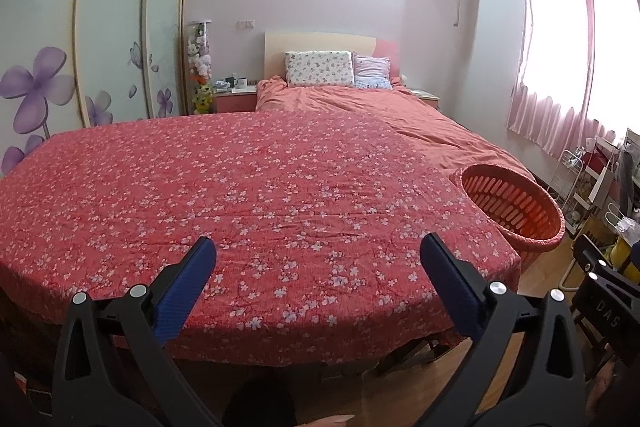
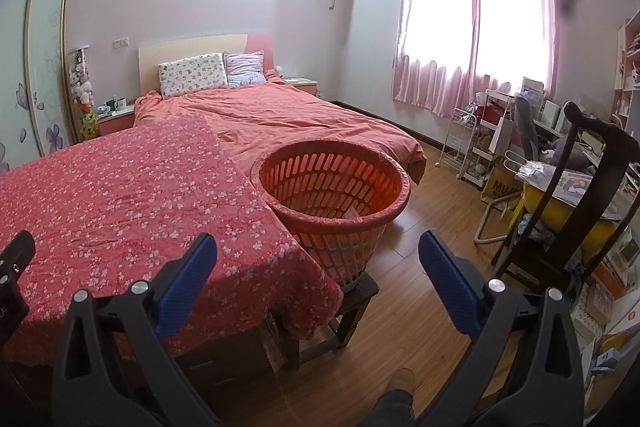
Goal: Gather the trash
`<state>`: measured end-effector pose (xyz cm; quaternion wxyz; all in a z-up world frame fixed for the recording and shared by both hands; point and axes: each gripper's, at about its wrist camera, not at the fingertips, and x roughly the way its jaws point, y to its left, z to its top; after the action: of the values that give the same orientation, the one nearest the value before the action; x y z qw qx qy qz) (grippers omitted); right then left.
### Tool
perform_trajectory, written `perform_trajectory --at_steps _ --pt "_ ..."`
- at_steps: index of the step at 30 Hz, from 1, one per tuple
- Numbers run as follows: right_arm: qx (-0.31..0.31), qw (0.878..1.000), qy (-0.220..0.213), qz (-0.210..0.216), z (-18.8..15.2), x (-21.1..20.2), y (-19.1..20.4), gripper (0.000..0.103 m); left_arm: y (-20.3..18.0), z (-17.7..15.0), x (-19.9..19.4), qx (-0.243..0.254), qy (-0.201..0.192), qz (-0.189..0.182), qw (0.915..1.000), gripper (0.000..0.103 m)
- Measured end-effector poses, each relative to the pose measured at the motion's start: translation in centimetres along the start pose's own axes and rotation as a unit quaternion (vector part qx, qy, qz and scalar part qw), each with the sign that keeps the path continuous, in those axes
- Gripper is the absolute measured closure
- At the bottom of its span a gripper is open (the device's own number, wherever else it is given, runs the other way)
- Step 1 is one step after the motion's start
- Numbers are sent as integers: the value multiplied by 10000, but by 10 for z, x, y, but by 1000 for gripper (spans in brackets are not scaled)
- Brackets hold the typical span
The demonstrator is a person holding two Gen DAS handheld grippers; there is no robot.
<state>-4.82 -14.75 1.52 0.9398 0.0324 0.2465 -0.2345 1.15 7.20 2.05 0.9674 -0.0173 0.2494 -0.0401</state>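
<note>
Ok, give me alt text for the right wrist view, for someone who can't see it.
The right claw hangs open and empty before an orange slotted laundry basket on a dark wooden stool beside a table draped in a red floral cloth. Behind lie a bed and pink-curtained window.
</note>
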Motion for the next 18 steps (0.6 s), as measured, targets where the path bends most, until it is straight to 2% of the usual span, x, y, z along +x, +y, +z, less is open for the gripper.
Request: perform_trajectory --at_steps 18 --pt "-6 10000 30 18 -2 2 3 4 0 0 0 -34 29 -5 10000 3"
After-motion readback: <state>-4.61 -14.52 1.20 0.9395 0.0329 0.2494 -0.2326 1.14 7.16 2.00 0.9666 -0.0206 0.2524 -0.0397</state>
